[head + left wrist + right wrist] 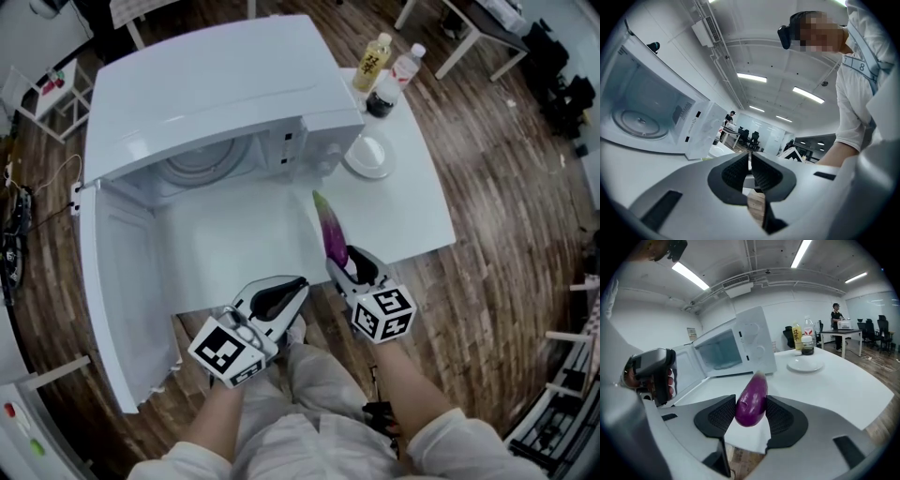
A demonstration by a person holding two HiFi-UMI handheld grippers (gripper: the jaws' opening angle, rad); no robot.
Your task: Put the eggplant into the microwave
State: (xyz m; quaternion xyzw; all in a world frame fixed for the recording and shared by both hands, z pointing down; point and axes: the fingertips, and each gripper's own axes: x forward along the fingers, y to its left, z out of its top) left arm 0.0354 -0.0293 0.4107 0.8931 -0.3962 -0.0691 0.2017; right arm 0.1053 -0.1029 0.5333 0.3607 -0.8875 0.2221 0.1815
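Observation:
The purple eggplant (332, 232) hangs over the front of the white table (412, 206), its green tip towards the microwave (206, 94). My right gripper (341, 264) is shut on its thick end; in the right gripper view both pads press the eggplant (752, 401) inside the right gripper (751, 417). The microwave's door (117, 291) swings wide to the left and the glass turntable (199, 164) shows in the cavity. My left gripper (298, 286) sits left of the eggplant, near the table's front edge. The left gripper (750, 172) is shut on nothing.
A white plate (367, 157) lies right of the microwave. Behind it stand a yellow-labelled bottle (373, 61), a clear bottle (406, 66) and a dark jar (382, 98). Wooden floor surrounds the table; the table's right edge runs near the plate.

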